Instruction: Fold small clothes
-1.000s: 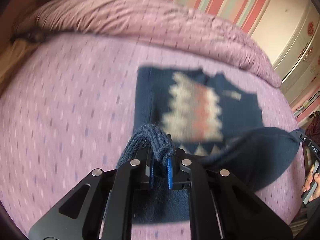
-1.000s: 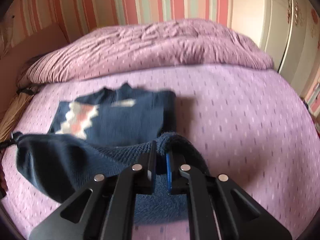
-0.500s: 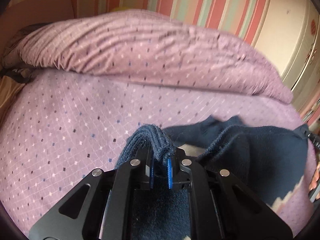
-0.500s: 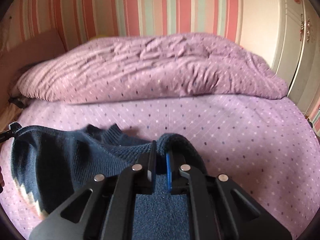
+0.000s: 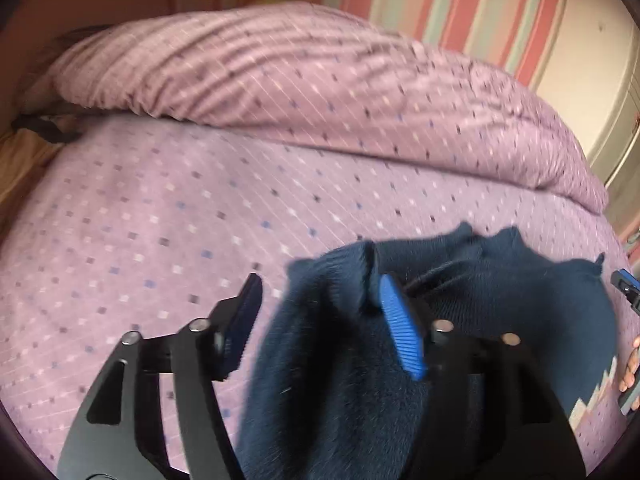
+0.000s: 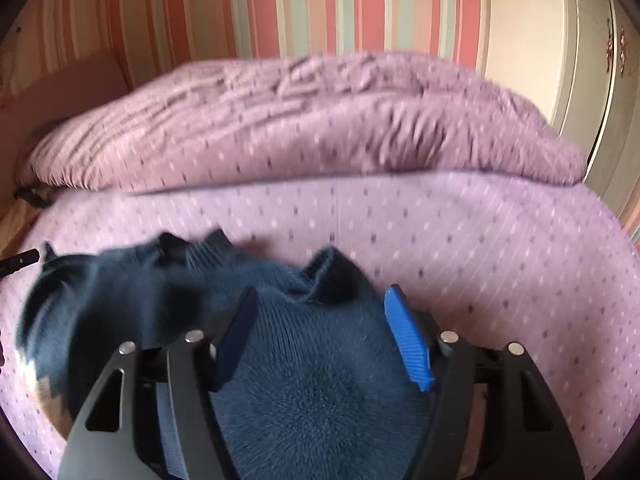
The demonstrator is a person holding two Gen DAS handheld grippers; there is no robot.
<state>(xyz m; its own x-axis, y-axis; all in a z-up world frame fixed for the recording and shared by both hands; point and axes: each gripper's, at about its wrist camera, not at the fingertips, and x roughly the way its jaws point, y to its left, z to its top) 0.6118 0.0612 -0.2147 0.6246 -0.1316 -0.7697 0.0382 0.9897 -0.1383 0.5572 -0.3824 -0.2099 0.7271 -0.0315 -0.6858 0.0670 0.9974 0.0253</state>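
A small navy knit sweater (image 5: 500, 304) lies folded over on the purple bedspread (image 5: 160, 220), with a bit of its cream and pink pattern at the lower right. My left gripper (image 5: 320, 312) is open; the sweater's corner drapes against its right blue pad (image 5: 400, 332) while the left finger stands over bare bedspread. In the right wrist view the sweater (image 6: 312, 380) lies between and under my open right gripper (image 6: 320, 324), its collar toward the far left. The other gripper's tip shows at each view's edge.
A rumpled purple duvet (image 6: 304, 128) lies heaped across the far side of the bed. Behind it is a pink, green and cream striped wall (image 6: 320, 4). White cabinet doors (image 6: 600, 80) stand at the right. A wooden bed edge (image 5: 20, 168) shows at far left.
Both grippers carried the sweater's hem forward over the patterned front, then opened and let it go. The sweater now lies doubled over on the bed.
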